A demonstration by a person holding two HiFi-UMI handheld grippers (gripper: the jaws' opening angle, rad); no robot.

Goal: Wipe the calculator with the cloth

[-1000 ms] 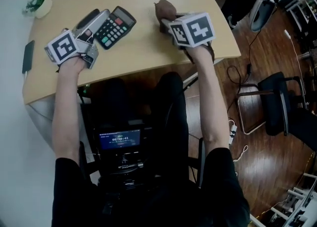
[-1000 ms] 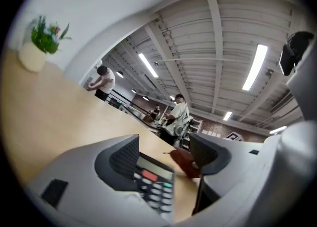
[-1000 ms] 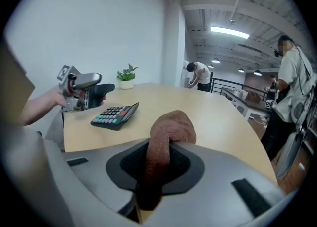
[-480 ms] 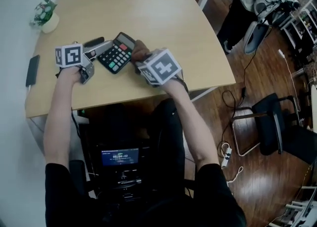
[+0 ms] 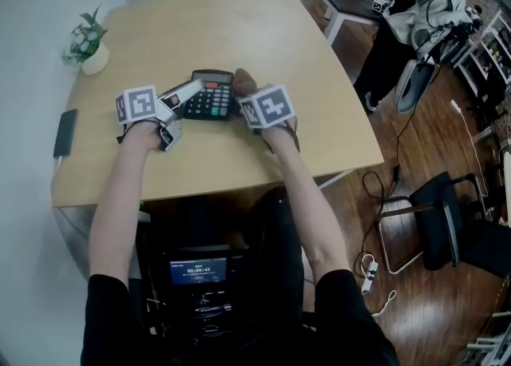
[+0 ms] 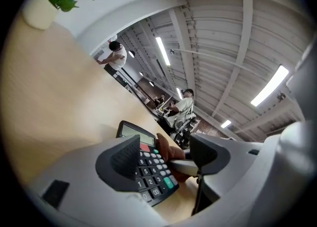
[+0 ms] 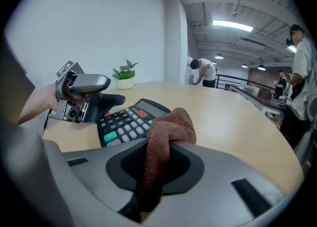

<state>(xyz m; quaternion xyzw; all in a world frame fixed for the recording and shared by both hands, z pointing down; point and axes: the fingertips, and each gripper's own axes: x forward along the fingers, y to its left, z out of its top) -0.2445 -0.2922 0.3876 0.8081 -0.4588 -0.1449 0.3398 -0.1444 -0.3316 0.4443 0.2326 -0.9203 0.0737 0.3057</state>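
Two tools flank the calculator [image 5: 211,99] on the desk [image 5: 239,29]. Our right hand-held gripper [image 7: 158,164], clenched on the cloth [image 7: 168,127], sits at its right edge, so we should wipe leftward. Our left hand-held gripper [image 6: 163,156], jaws apart, waits at its left edge.

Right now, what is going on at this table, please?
A person works at a wooden table with a claw in each hand. The right claw is shut on a brown cloth and holds it at the right edge of the calculator. The left claw is open at the calculator's left side and does not grip it.
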